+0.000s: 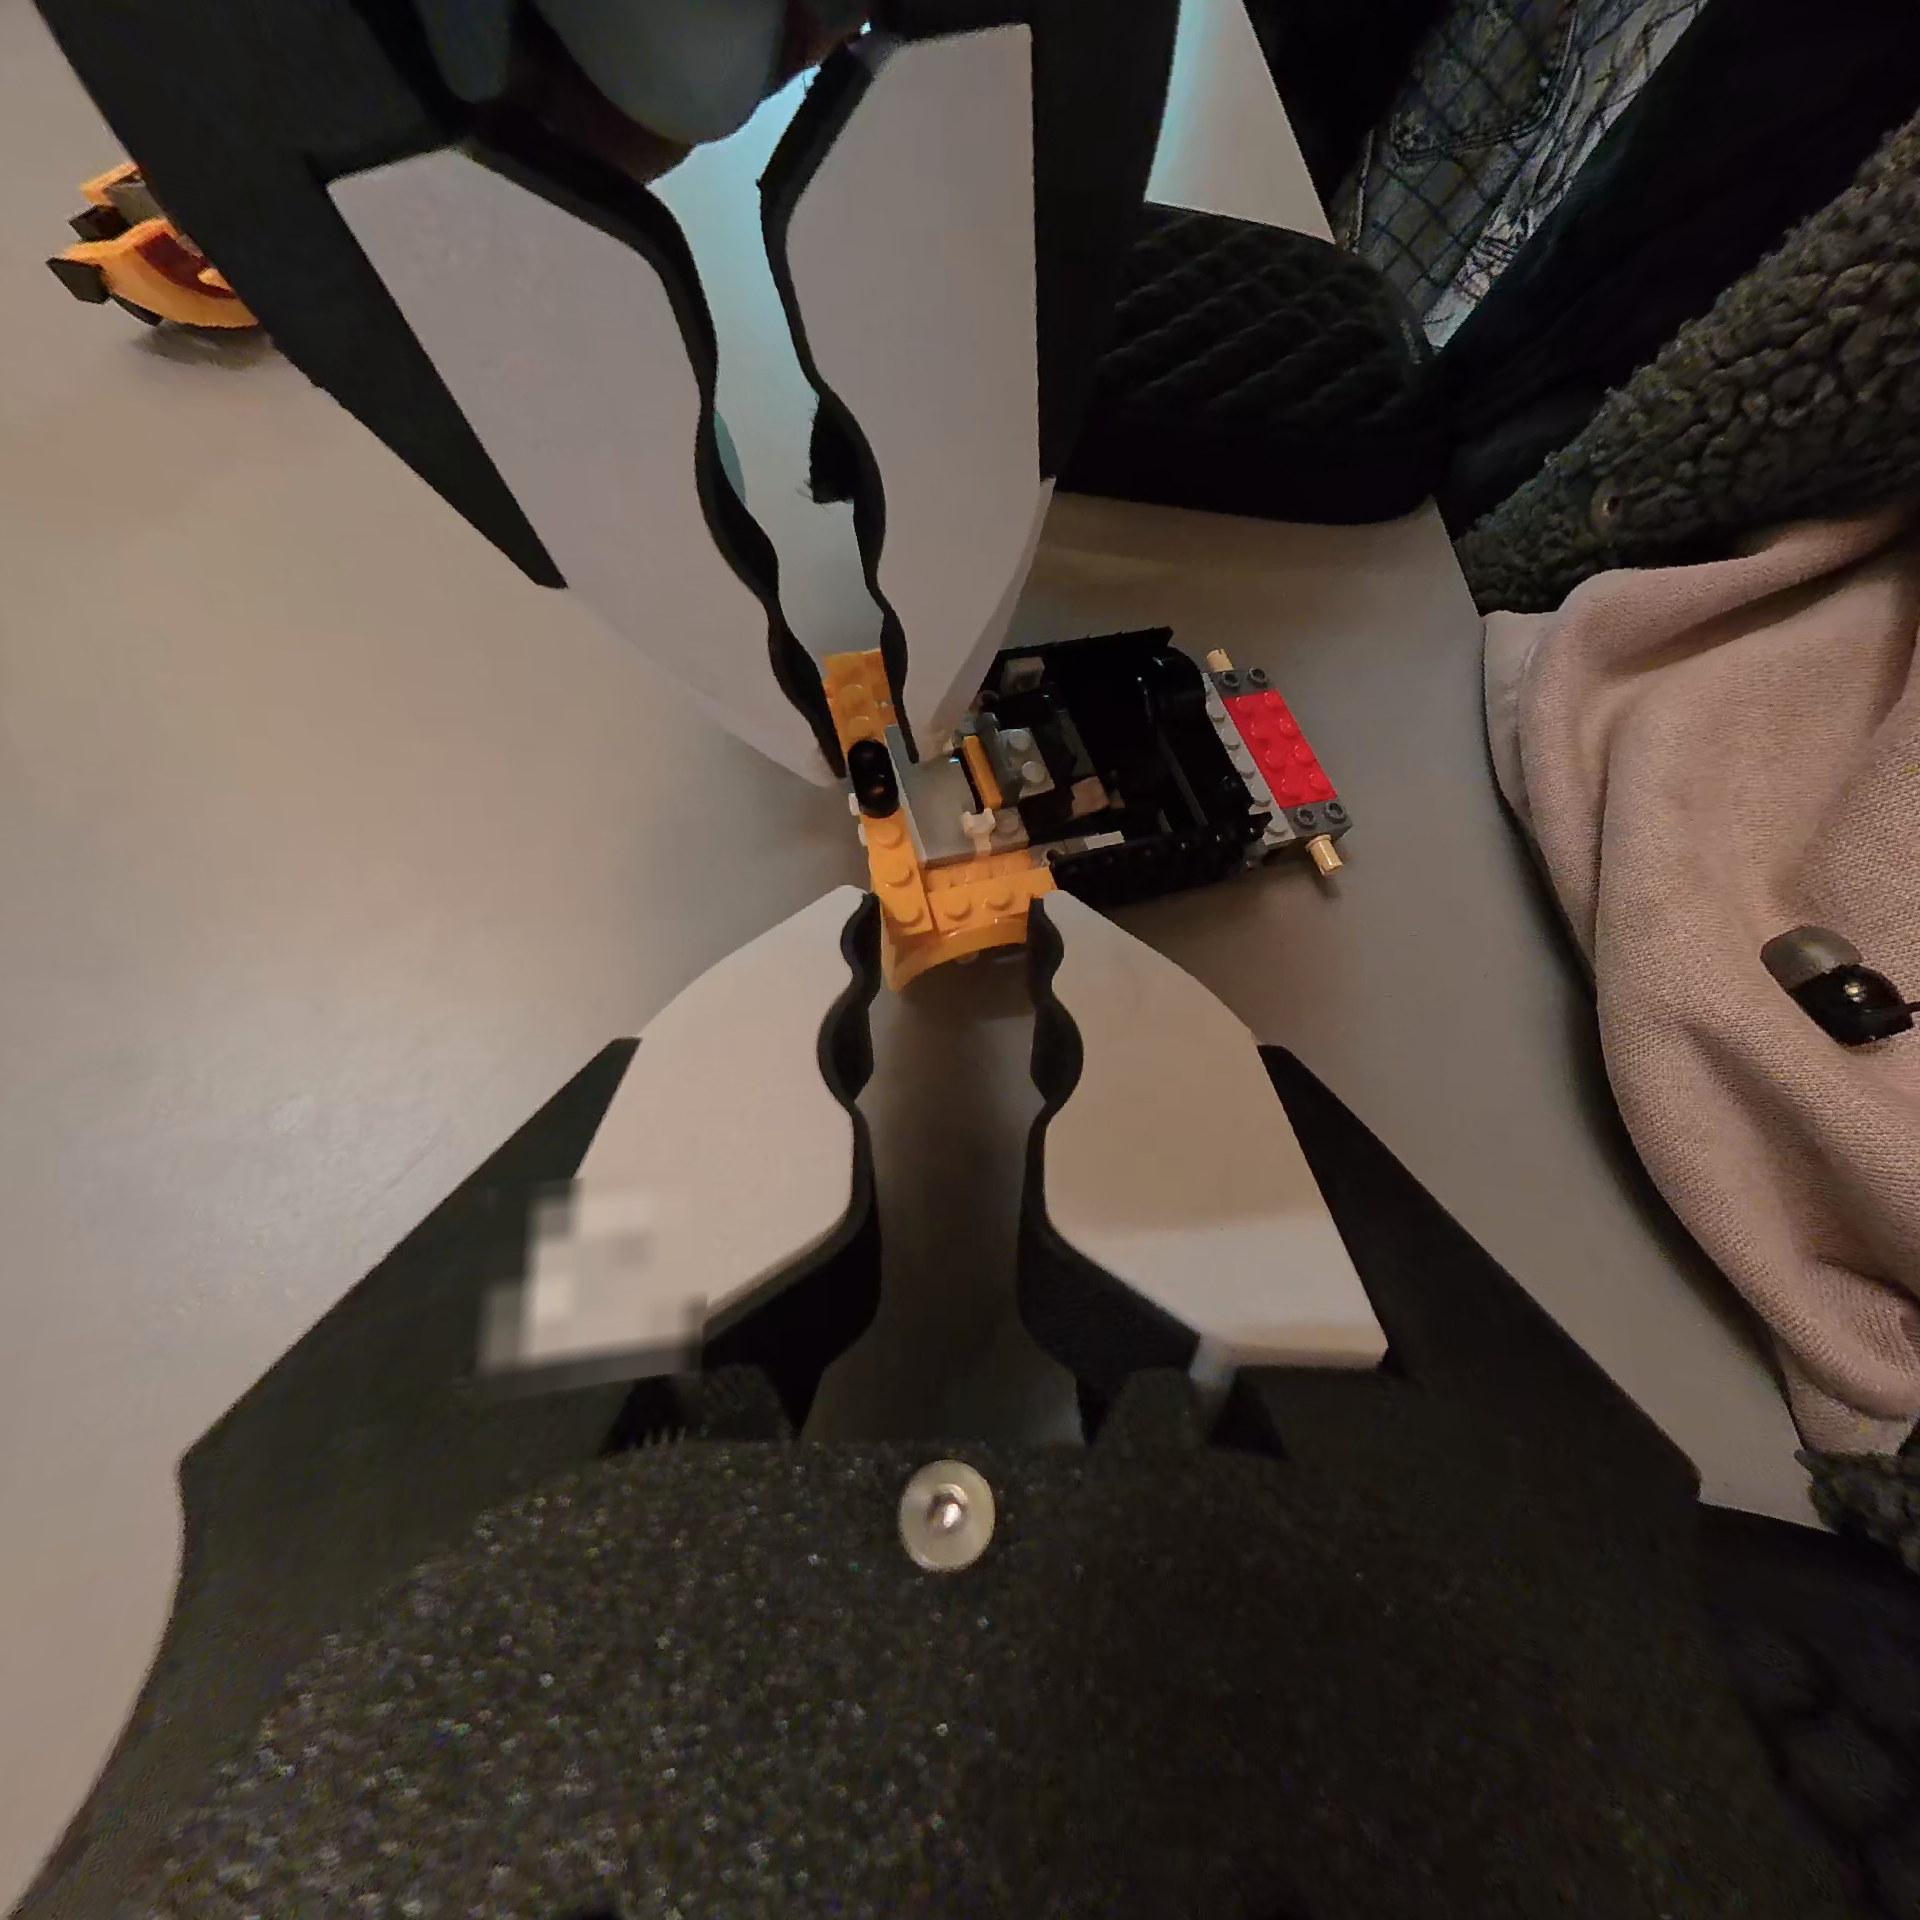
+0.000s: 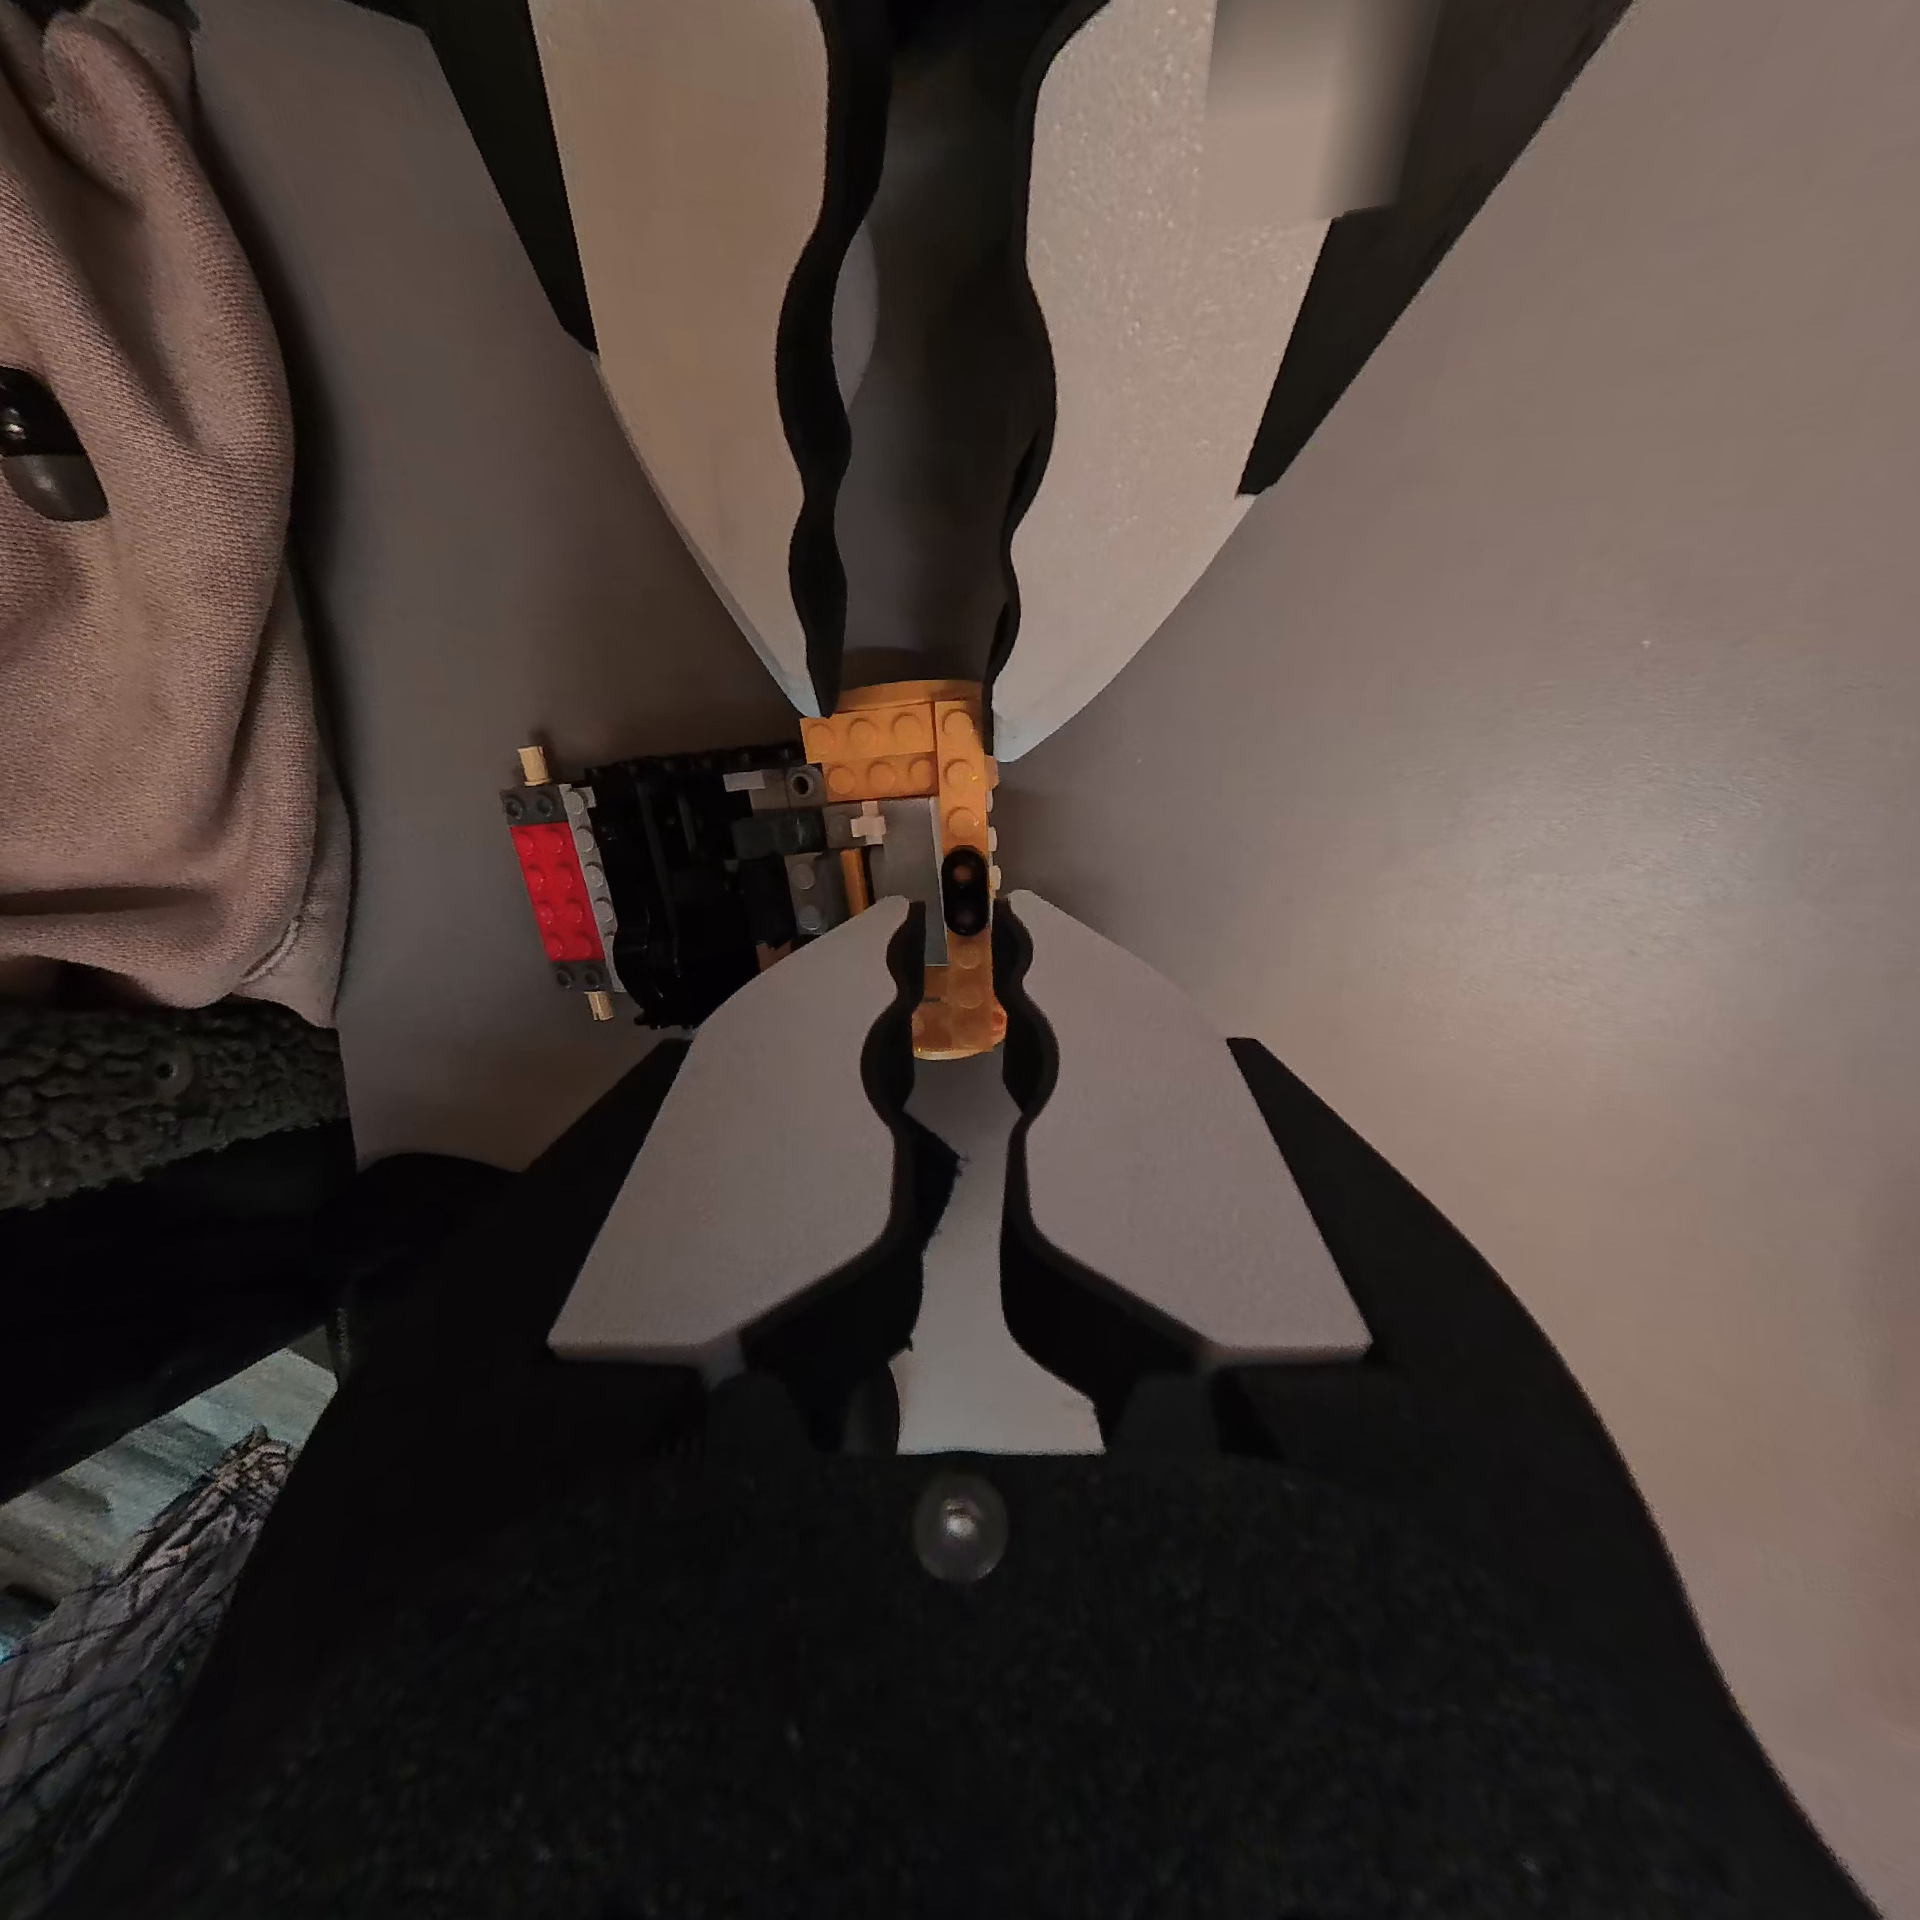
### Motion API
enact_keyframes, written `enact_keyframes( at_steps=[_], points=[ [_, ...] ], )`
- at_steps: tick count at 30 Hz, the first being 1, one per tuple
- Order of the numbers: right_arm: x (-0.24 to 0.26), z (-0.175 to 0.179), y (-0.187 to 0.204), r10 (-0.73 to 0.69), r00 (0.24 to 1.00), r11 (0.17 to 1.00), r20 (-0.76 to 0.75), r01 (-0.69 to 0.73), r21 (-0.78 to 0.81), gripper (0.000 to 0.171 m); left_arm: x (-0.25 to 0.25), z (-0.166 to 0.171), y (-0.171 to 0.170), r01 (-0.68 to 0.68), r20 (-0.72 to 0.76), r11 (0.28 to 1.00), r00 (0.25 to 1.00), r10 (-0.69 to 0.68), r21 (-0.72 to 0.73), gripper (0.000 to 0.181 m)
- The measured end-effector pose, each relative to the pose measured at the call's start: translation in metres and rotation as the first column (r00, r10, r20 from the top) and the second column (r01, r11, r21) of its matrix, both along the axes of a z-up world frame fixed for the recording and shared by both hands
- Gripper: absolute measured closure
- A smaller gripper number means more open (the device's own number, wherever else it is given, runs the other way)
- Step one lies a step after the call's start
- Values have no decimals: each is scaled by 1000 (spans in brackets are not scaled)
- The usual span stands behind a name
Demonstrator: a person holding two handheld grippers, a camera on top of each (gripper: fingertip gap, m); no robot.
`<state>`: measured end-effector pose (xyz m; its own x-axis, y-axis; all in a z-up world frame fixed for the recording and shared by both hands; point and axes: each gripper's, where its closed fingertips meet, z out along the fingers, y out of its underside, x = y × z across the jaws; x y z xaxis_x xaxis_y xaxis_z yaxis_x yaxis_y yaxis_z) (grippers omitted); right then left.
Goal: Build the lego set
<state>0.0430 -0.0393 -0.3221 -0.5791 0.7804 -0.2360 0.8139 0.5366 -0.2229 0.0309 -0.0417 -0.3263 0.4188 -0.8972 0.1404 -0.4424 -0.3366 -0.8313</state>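
both grippers pinch the orange end of the model on the desk.
left gripper and right gripper fingers clamp it from opposite ends; we fear uneven squeezing could pop bricks loose.

Grey table — pinkish-beige garment at edge, dark fleece beside it.

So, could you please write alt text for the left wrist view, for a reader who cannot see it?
A half-built lego vehicle, orange at one end, black in the middle and red at the other, lies on a grey table. The left hand-held gripper grips its orange end, and the right hand-held gripper reaches in from the opposite side.
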Motion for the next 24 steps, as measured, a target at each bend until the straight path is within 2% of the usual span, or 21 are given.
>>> enact_keyframes(
  at_steps=[7,11,14,18,24],
  points=[
    [1,8,7,-62,997,995,-39,59,-85,157,0,-1,-1,1,-2,1000,1000,-1,1,155],
    [7,14,17,-106,988,985,-114,89,-148,153,0,-1,-4,4,-1,1000,1000,-4,3,155],
    [19,10,21,-127,980,982,-152,102,-162,152,1,0,-6,9,2,1000,1000,-9,4,154],
    [29,4,15,-212,955,953,-208,156,-259,147,1,1,-11,15,4,1000,1000,-15,6,154],
    [29,-8,17,-115,885,991,-452,70,-114,134,2,4,-17,22,6,1000,1000,-22,7,154]
  ],
)
